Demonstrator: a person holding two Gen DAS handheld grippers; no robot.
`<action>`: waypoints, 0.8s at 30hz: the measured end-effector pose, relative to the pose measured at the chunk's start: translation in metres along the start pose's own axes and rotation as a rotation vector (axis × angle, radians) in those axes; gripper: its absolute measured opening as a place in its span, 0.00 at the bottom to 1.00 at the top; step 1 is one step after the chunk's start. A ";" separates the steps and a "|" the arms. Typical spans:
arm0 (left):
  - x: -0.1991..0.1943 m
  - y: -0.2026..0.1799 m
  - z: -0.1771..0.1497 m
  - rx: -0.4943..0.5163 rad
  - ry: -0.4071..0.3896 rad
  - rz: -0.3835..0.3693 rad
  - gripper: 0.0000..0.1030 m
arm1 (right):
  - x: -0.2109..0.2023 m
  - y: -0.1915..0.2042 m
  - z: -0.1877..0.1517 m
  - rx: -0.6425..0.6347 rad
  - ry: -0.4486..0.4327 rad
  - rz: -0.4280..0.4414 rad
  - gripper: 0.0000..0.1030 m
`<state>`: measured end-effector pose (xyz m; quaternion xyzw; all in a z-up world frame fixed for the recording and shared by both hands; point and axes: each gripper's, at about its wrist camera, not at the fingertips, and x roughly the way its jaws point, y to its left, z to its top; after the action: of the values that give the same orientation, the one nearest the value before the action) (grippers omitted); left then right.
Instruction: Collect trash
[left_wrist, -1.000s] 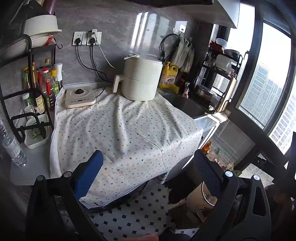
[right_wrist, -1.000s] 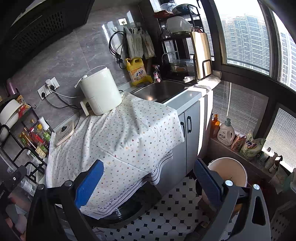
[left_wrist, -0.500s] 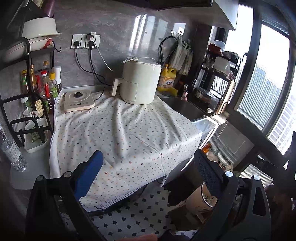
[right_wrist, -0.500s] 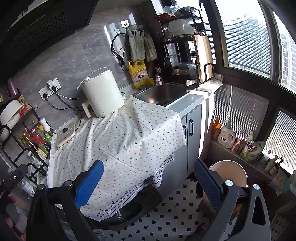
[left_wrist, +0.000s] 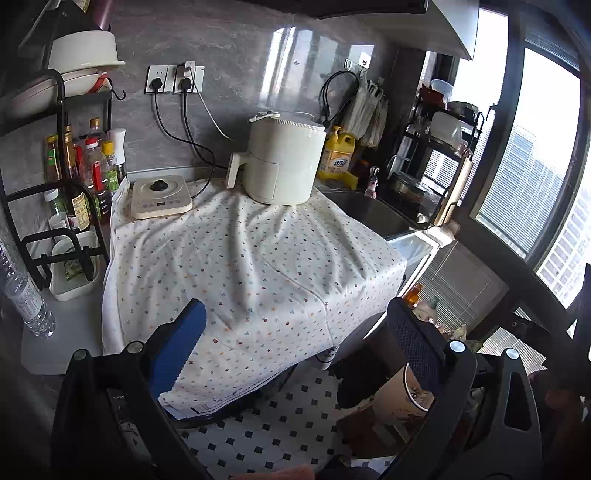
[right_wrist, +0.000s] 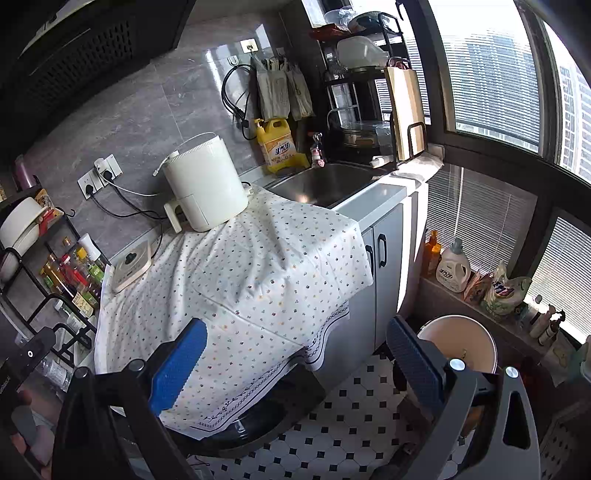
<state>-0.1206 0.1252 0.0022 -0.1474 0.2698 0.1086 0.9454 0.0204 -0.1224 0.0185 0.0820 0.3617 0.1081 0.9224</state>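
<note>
A round beige trash bin (right_wrist: 460, 341) stands on the tiled floor at the lower right, partly behind the right finger; it also shows in the left wrist view (left_wrist: 397, 400). My left gripper (left_wrist: 295, 345) is open and empty, held above the near edge of the dotted cloth (left_wrist: 251, 266). My right gripper (right_wrist: 297, 354) is open and empty, over the cloth's hanging edge (right_wrist: 258, 280). No loose trash shows on the cloth. The left gripper's body (right_wrist: 26, 373) shows at the far left of the right wrist view.
A white air fryer (left_wrist: 282, 158) and a small induction cooker (left_wrist: 160, 195) sit at the back of the cloth. A bottle rack (left_wrist: 70, 177) and a water bottle (left_wrist: 26, 299) stand left. A sink (right_wrist: 325, 182) and dish rack (right_wrist: 369, 92) lie right. Detergent bottles (right_wrist: 452, 266) line the sill.
Both grippers have drifted slightly back and up from the counter, so the cloth and air fryer sit a little lower and farther in view. Both stay open.
</note>
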 end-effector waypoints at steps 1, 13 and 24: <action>0.000 0.001 0.000 0.000 -0.001 -0.001 0.94 | 0.000 0.000 0.000 -0.001 -0.003 -0.001 0.93; -0.002 -0.001 -0.003 -0.007 0.000 -0.005 0.94 | -0.004 0.000 -0.002 -0.007 -0.005 -0.002 0.93; -0.006 -0.004 -0.008 -0.004 0.002 -0.003 0.94 | -0.007 -0.002 -0.006 -0.002 -0.001 0.001 0.93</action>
<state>-0.1277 0.1179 0.0000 -0.1499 0.2704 0.1076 0.9449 0.0113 -0.1257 0.0185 0.0813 0.3612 0.1091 0.9225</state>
